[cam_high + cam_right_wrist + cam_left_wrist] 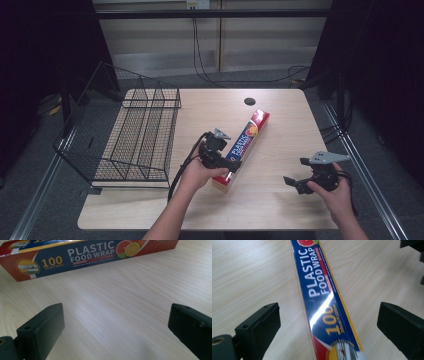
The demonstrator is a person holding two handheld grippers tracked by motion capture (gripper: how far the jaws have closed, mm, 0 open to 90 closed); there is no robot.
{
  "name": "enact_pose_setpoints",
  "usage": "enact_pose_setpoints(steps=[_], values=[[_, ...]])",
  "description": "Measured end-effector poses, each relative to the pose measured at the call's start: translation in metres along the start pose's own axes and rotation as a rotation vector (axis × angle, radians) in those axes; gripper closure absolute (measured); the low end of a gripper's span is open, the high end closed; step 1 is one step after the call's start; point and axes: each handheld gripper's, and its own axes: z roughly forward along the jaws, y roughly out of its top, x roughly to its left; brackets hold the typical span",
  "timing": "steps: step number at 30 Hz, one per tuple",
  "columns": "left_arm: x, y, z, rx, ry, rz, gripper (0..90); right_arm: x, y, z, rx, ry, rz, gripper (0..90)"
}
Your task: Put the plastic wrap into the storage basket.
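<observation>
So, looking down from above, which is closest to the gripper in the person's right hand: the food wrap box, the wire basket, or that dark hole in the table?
From the right gripper, in the high view:
1. Plastic food wrap box, lying just to its left, mid-table.
2. Dark hole in the tabletop, up toward the far edge.
3. Wire basket, across on the table's left side.

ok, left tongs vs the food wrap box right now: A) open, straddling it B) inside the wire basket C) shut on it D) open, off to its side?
A: the left tongs stand open with one jaw on each side of the plastic food wrap box, gaps showing both sides.
</observation>
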Motion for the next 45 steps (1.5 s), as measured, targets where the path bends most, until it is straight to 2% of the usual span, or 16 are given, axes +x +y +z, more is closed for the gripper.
enact_pose_setpoints(steps=[1, 6, 14, 16, 18, 20, 25, 27, 31, 34, 35, 39, 41, 43, 45], values=[[0.003, 0.006, 0.005, 0.013, -0.011, -0.004, 5.0, -0.001, 0.001, 0.001, -0.001, 0.0, 0.002, 0.4], [0.009, 0.015, 0.016, 0.016, -0.024, -0.023, 5.4, -0.002, 0.002, 0.004, -0.003, 0.013, -0.003, 0.4], [0.01, 0.029, 0.031, 0.053, -0.019, -0.018, 6.0, -0.001, 0.004, 0.006, -0.006, 0.009, 0.001, 0.6], [0.01, 0.033, 0.038, 0.062, -0.014, -0.029, 6.2, -0.001, 0.004, 0.005, -0.009, 0.011, -0.001, 0.6], [0.01, 0.034, 0.04, 0.068, -0.017, -0.024, 6.4, 0.0, 0.004, 0.005, -0.012, 0.007, 0.0, 0.6], [0.008, 0.038, 0.045, 0.079, -0.04, -0.034, 6.4, -0.001, 0.003, 0.005, -0.012, 0.012, 0.001, 0.6], [0.004, 0.046, 0.052, 0.085, -0.034, -0.03, 6.7, -0.002, 0.002, 0.002, -0.021, 0.024, 0.009, 0.8], [0.003, 0.048, 0.055, 0.087, -0.022, -0.043, 7.3, -0.003, 0.003, 0.002, -0.02, 0.028, 0.01, 0.9], [0.001, 0.05, 0.062, 0.099, -0.03, -0.042, 8.1, -0.004, 0.003, 0.001, -0.028, 0.027, 0.013, 1.1], [0.001, 0.052, 0.066, 0.112, -0.011, -0.039, 8.6, -0.005, 0.004, 0.001, -0.033, 0.03, 0.013, 1.2], [0.003, 0.053, 0.071, 0.147, 0.015, -0.046, 8.6, -0.004, 0.004, 0.001, -0.027, 0.03, 0.013, 1.2], [0.005, 0.056, 0.079, 0.169, 0.03, -0.057, 10.1, -0.001, 0.005, 0.0, -0.042, 0.027, 0.015, 1.5], [0.006, 0.058, 0.082, 0.178, 0.048, -0.062, 13.2, -0.001, 0.006, 0.001, -0.044, 0.024, 0.011, 1.4], [0.01, 0.059, 0.084, 0.182, 0.07, -0.085, 17.1, -0.002, 0.006, 0.002, -0.041, 0.026, 0.008, 1.4], [0.013, 0.06, 0.086, 0.199, 0.063, -0.101, 21.9, -0.004, 0.005, 0.002, -0.042, 0.031, 0.015, 1.5]])
